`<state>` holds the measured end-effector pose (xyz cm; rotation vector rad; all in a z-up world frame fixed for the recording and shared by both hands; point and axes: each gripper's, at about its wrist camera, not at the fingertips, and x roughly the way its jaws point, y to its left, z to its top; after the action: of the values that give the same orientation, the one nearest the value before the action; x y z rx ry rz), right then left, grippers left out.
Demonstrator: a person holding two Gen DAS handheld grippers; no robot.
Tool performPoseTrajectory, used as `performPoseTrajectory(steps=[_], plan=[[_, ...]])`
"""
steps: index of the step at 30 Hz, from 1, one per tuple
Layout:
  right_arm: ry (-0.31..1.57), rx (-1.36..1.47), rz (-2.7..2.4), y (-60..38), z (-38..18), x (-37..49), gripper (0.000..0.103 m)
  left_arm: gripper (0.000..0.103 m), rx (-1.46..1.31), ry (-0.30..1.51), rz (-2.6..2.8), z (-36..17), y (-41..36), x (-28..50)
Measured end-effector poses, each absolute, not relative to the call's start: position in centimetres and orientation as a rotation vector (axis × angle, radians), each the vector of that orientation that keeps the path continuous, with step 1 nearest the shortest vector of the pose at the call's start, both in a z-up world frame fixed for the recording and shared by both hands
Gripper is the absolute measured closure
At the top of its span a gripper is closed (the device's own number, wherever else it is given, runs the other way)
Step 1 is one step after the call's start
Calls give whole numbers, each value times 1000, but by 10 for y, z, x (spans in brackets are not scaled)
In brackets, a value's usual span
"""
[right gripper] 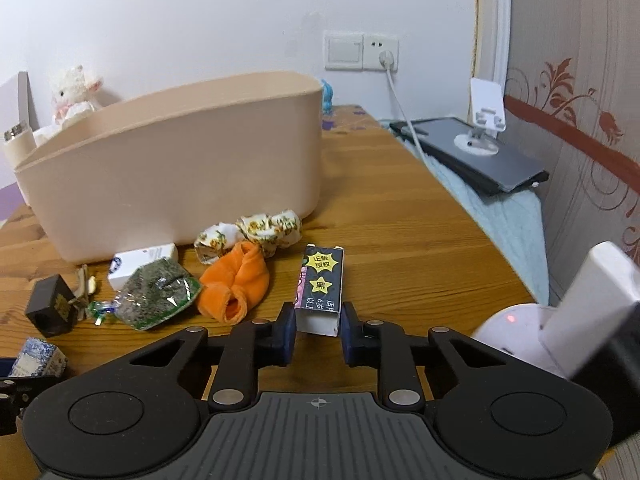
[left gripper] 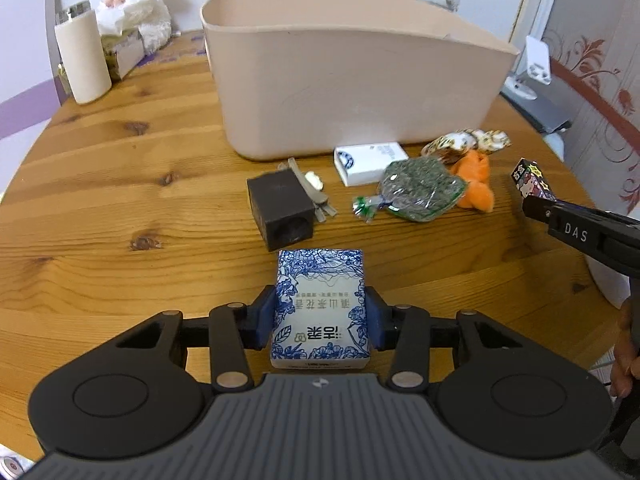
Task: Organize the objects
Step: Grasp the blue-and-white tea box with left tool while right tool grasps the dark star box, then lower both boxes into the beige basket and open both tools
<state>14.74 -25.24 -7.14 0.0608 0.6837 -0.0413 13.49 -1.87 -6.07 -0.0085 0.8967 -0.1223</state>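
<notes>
Left tool [left gripper: 320, 316] grips a blue-white pack [left gripper: 320, 308] in front of the tub [left gripper: 352, 80] — right tool [right gripper: 318, 330] clamps a black box [right gripper: 322, 290] near the tub's right end, beside an orange cloth [right gripper: 234, 284].

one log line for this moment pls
left gripper: shut on blue box | right gripper: shut on black box | bin: nothing seen inside
</notes>
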Motion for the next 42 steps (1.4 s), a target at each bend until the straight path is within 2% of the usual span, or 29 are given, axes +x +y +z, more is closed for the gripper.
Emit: performPoseTrajectory(steps=[10,15,21,28,35,42], plan=[[507,43,-11,-241,-3,125,82,56,-16,690,-145,7,-3,125],[435,8,11,-232,29,137,82,56,1,555,-115,47,-1,141],[398,-15,42,-218,53,174,82,56,8,473,-99,79,-6,179],[428,1,66,-206,58,231,82,56,40,528,-48,75,-23,254],[539,-16,86,-196,33,279,82,56,108,711,-25,33,-37,324],[680,-87,105,-186,-1,310,82,56,170,897,-67,-11,-51,353]])
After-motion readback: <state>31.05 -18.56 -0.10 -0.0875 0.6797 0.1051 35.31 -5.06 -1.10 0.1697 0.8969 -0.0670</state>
